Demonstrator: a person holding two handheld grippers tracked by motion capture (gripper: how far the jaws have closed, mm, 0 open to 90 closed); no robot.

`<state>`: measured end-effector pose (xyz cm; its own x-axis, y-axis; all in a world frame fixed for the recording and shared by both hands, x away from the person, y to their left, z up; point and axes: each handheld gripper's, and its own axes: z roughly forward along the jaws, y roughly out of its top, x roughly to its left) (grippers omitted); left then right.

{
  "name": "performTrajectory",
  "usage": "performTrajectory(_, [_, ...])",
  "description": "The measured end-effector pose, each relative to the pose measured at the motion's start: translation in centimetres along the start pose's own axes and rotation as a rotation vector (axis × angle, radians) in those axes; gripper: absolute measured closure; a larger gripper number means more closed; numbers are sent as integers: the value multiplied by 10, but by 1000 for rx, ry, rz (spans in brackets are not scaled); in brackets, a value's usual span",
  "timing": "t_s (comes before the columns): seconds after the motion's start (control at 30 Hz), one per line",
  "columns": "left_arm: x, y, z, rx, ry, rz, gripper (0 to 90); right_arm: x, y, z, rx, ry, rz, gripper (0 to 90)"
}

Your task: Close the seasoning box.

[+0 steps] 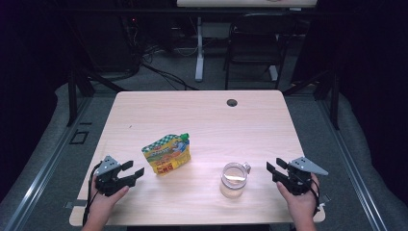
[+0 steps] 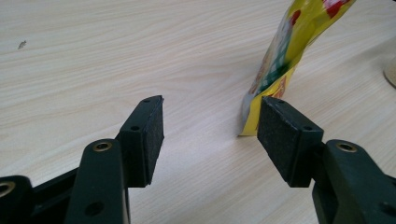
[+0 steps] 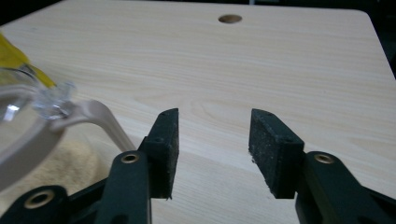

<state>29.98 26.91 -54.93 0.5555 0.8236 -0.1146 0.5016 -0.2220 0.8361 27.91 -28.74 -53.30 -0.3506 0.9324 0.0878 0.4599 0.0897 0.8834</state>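
A yellow and green spouted pouch (image 1: 166,153) stands on the wooden table (image 1: 202,115), left of centre. A clear glass jar (image 1: 234,179) with a clip lid and a pale powder inside sits right of centre. My left gripper (image 1: 133,170) is open just left of the pouch, whose lower edge (image 2: 271,79) shows beyond its right jaw. Held near the table's right front edge, my right gripper (image 1: 273,170) is open with nothing between its pads; the jar (image 3: 42,135) lies to its left.
A round cable hole (image 1: 232,102) is set in the table near its far edge. Beyond the table stand a dark chair (image 1: 255,43) and a white desk leg (image 1: 199,48). Bare wood stretches across the far half of the table.
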Motion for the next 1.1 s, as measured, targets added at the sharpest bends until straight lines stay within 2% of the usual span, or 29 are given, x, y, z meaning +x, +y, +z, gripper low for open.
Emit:
performTrajectory(0.1, [2,-1,1,9,9,1,415,-4,-5,7,32,-24,7,493])
performTrajectory(0.27, [4,-2,4,21,13,-9,415,-11,-11,16,81,-35,28,452])
performTrajectory(0.5, [6,-3,5,27,16,-13,415,-13,-15,23,112,-42,37,433])
performTrajectory(0.9, [9,-4,9,68,29,-28,415,-5,-17,28,116,-30,30,425])
performTrajectory(1.1, [13,-4,8,64,56,-47,413,-1,-17,29,116,-23,13,422])
